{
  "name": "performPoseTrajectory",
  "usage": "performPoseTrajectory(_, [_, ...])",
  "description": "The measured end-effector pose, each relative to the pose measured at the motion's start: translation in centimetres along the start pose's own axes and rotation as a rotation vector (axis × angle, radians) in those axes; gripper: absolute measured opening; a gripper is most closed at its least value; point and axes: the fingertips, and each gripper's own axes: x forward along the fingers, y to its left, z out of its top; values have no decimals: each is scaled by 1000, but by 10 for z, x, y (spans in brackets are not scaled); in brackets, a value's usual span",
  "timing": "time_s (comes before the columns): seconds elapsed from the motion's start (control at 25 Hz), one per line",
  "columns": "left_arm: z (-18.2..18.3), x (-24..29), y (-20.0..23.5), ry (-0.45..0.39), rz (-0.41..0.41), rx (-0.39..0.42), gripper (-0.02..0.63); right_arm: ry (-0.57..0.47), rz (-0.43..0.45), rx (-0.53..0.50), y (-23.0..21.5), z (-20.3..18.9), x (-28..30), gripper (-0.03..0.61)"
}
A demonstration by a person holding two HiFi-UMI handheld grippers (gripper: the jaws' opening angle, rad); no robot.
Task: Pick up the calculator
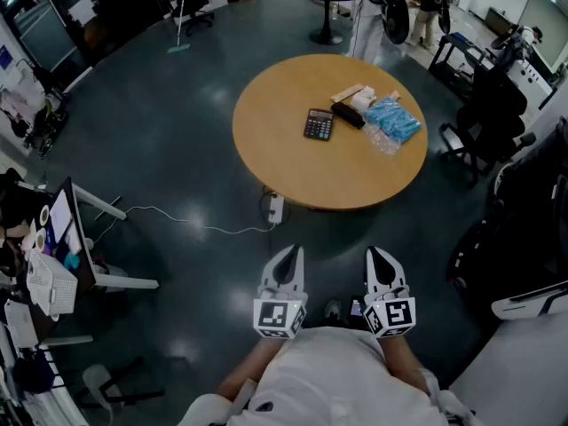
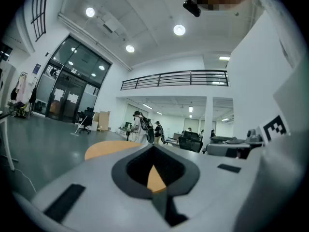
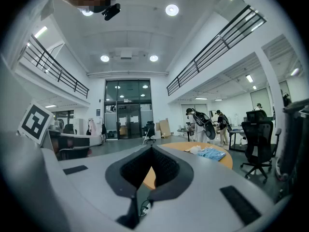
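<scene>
The person stands back from the round wooden table (image 1: pixel 293 162), well apart from it, with both tools held out low in front of the body. The left gripper (image 1: pixel 291 254) and the right gripper (image 1: pixel 374 254) sit side by side over the dark floor, each pointing roughly level towards the table. On both, the jaws are pressed together at the tips, with nothing caught between them. The calculator (image 1: pixel 319 124) lies flat on the tabletop near its middle, dark, keys up, untouched by either tool. Just beside it, on the far right side, lies a black oblong thing (image 1: pixel 348 114), and beyond that a pale flat pack (image 1: pixel 349 93). A blue packet (image 1: pixel 392 119) rests further right, near the table's edge, with a bit of clear plastic (image 1: pixel 382 140) beside it. Under the near edge of the table a power strip (image 1: pixel 275 208) lies on the floor, a white cable (image 1: pixel 177 218) trailing away to the left. A black office chair (image 1: pixel 486 118) stands to the right of the table, and a person with a backpack (image 1: pixel 373 7) stands beyond its far side.
</scene>
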Motion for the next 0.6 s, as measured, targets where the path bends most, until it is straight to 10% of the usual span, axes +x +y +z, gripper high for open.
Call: performPoseTrajectory(0.6, [-9,10,-14,9,37,-30,6,4,-10,0,-27,-1,-8,15])
